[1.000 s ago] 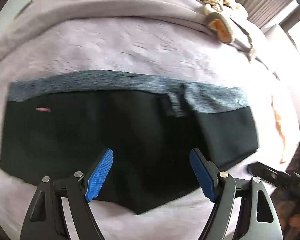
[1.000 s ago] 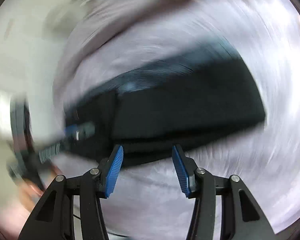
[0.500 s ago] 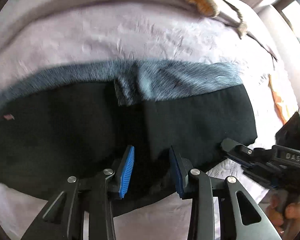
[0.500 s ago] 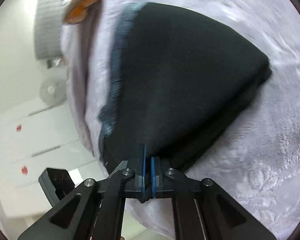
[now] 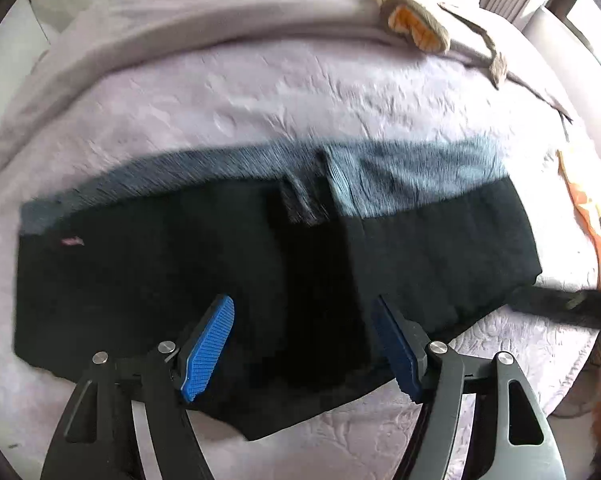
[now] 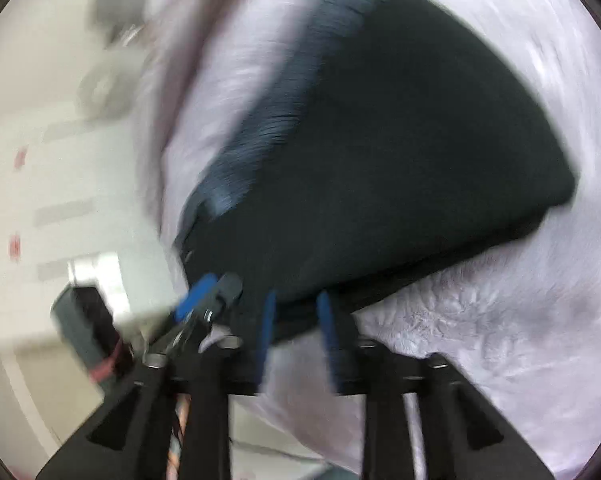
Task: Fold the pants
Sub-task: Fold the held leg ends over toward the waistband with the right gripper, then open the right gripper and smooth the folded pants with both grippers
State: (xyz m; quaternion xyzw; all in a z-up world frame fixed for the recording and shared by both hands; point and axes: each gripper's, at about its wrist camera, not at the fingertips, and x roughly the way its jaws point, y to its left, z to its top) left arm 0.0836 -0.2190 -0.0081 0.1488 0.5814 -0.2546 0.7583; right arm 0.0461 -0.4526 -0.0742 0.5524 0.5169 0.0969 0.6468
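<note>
1. The black pants (image 5: 228,280) are seen folded flat on the lilac bed (image 5: 300,100).
2. The left gripper (image 5: 304,344) jaws, half a second ago nearly closed, have just been opening and are held apart, pressing nothing.
3. The right gripper (image 6: 296,328) jaws, earlier shut, have just been opening at the pants' near edge.

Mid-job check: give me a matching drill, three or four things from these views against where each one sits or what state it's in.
Things:
1. black pants
2. left gripper
3. right gripper
4. orange-and-beige plush toy

States:
a. far end of the bed, on the grey blanket
b. jaws wide apart above dark cloth
c. folded flat on the lavender bedspread
d. jaws narrowly apart at the pants' near edge

Pairs: 1-c, 2-b, 3-d, 4-a
</note>
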